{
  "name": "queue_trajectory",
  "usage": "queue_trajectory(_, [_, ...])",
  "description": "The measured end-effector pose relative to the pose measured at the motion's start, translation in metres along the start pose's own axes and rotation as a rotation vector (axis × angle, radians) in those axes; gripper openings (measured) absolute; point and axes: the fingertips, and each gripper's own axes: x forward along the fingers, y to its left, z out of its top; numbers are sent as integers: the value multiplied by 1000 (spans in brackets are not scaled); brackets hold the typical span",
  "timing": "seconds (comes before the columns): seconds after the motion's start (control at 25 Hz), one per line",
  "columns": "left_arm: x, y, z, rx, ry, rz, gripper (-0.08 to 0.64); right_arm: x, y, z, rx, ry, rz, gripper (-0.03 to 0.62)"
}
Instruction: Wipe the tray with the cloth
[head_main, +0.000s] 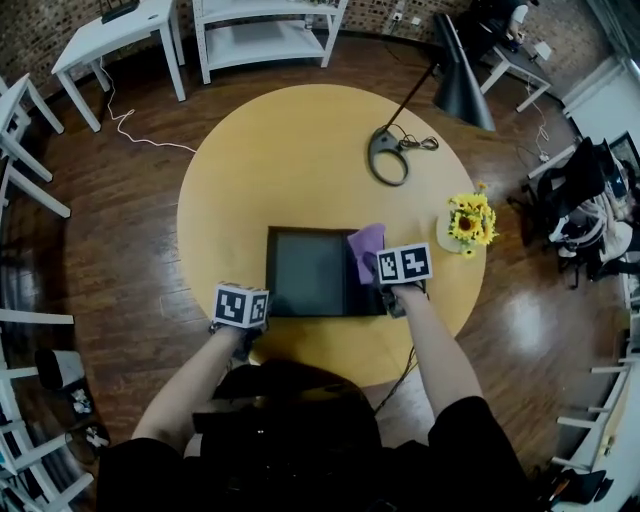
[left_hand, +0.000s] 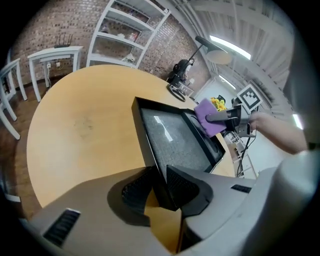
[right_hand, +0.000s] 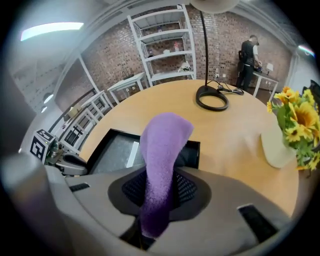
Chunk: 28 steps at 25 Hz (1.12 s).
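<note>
Left fingers (left_hand: 184, 190) pinching tray rim (left_hand: 145, 135), right fingers (right_hand: 186, 190) — near-closed — gripping purple cloth (right_hand: 162, 145)

Matt black tray (head_main: 305, 272) with a grainy floor; soft, fuzzy purple cloth (head_main: 366, 243); smooth, matt, pale wooden worktop (head_main: 290, 160).

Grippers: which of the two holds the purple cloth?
The right gripper: its fingers pinch the purple fleecy cloth. The left gripper has only the near rim of the black rectangular tray between its fingers.
</note>
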Motion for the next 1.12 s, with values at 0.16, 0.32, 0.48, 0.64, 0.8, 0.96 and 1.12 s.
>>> queue_trajectory(0.16, [4, -3, -2, 15, 9, -5, 100, 10, 53, 3, -190, 29, 90, 92])
queue_trajectory(0.32, [0, -10, -5, -4, -6, -40, 100, 35, 111, 2, -438, 122, 106, 92])
queue_trajectory(0.48, [1, -19, -8, 8, -25, -34, 100, 71, 149, 16, -387, 141, 105, 92])
queue_trajectory(0.64, [4, -20, -9, -10, -38, -24, 100, 98, 165, 31, -133, 123, 124, 92])
queue_trajectory(0.8, [1, -10, -10, -39, -45, -2, 101, 107, 176, 40, -22, 146, 137, 91])
queue_trajectory(0.96, [3, -7, -12, -12, -27, 31, 101, 104, 154, 35, 11, 145, 135, 89])
queue_trajectory(1.12, [4, -2, -14, -47, -15, 24, 101, 88, 96, 20, 120, 133, 58, 89])
